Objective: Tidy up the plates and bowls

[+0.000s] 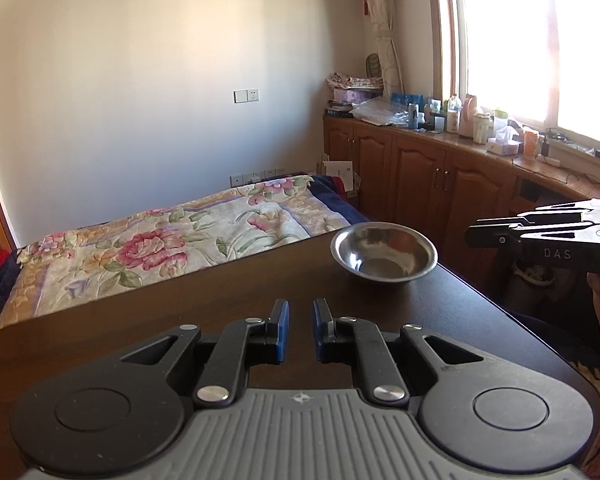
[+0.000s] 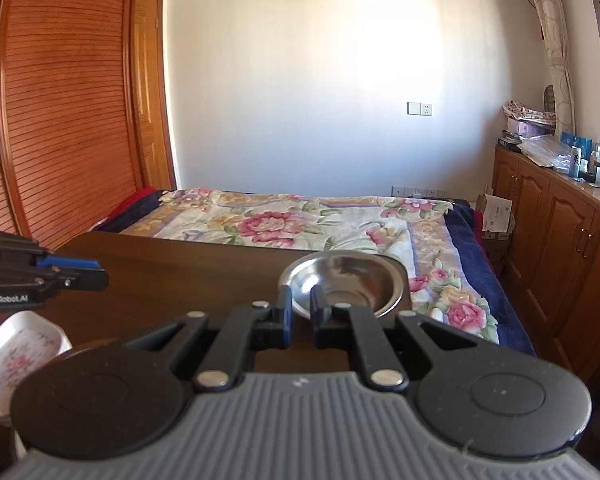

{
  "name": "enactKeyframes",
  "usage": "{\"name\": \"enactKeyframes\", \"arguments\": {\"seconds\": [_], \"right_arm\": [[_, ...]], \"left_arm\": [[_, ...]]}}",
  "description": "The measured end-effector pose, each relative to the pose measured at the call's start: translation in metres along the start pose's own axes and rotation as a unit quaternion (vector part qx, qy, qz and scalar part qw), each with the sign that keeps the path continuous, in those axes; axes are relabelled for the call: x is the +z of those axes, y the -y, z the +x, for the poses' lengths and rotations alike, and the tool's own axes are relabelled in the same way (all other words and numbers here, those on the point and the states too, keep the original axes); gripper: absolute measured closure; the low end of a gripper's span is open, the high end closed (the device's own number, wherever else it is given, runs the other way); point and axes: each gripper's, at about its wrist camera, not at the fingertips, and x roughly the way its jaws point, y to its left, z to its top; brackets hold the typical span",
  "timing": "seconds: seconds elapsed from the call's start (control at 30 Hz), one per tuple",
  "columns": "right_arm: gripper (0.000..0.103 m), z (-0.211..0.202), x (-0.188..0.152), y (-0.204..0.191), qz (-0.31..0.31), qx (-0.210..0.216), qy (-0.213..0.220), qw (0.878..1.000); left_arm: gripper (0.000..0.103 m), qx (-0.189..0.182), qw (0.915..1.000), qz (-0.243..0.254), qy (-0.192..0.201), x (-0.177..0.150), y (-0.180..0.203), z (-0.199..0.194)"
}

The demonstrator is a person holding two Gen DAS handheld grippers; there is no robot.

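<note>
A shiny steel bowl (image 1: 384,255) sits empty and upright near the far right corner of the dark wooden table (image 1: 180,304). My left gripper (image 1: 301,307) is open and empty, low over the table, short of the bowl and to its left. My right gripper (image 2: 300,294) is open and empty, just in front of the bowl's near rim (image 2: 342,284). The right gripper shows side-on at the right edge of the left wrist view (image 1: 470,236). A white rectangular dish with a pink floral pattern (image 2: 18,354) lies at the lower left of the right wrist view, partly hidden.
A bed with a floral quilt (image 1: 172,236) lies beyond the table's far edge. Wooden cabinets (image 1: 420,176) with bottles and clutter on top run along the right under the window. A slatted wooden wardrobe (image 2: 60,100) stands on the left.
</note>
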Motion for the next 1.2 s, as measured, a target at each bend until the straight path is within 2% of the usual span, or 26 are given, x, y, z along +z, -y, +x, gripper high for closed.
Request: {"name": "enactKeyframes", "arguments": {"seconds": [0.1, 0.17, 0.2, 0.23, 0.37, 0.57, 0.83, 1.2], "right_arm": [[0.088, 0.013, 0.001, 0.01, 0.002, -0.001, -0.001, 1.0], [0.077, 0.02, 0.001, 0.017, 0.005, -0.001, -0.002, 1.0], [0.067, 0.024, 0.0, 0.021, 0.008, 0.0, -0.001, 1.0], [0.062, 0.026, 0.0, 0.025, 0.01, 0.001, -0.001, 1.0], [0.062, 0.037, -0.004, 0.036, 0.016, -0.002, -0.002, 1.0], [0.062, 0.051, -0.007, 0.049, 0.021, -0.003, -0.01, 1.0], [0.062, 0.068, -0.008, 0.063, 0.029, 0.0, -0.013, 0.999], [0.059, 0.078, -0.005, 0.075, 0.026, 0.0, -0.015, 1.0]], "left_arm": [[0.084, 0.001, 1.0, 0.006, -0.004, 0.008, 0.0, 0.012], [0.079, -0.002, 0.9999, 0.006, -0.009, 0.012, -0.001, 0.021], [0.077, -0.003, 0.9999, 0.007, -0.01, 0.015, -0.001, 0.026], [0.074, -0.004, 0.9999, 0.008, -0.012, 0.017, 0.0, 0.03], [0.068, -0.011, 0.9998, 0.012, -0.015, 0.024, 0.003, 0.047], [0.065, -0.033, 0.9989, 0.025, -0.023, 0.036, 0.018, 0.071], [0.065, -0.045, 0.997, 0.049, -0.038, 0.045, 0.032, 0.1], [0.065, -0.062, 0.9952, 0.05, -0.056, 0.058, 0.031, 0.134]]}}
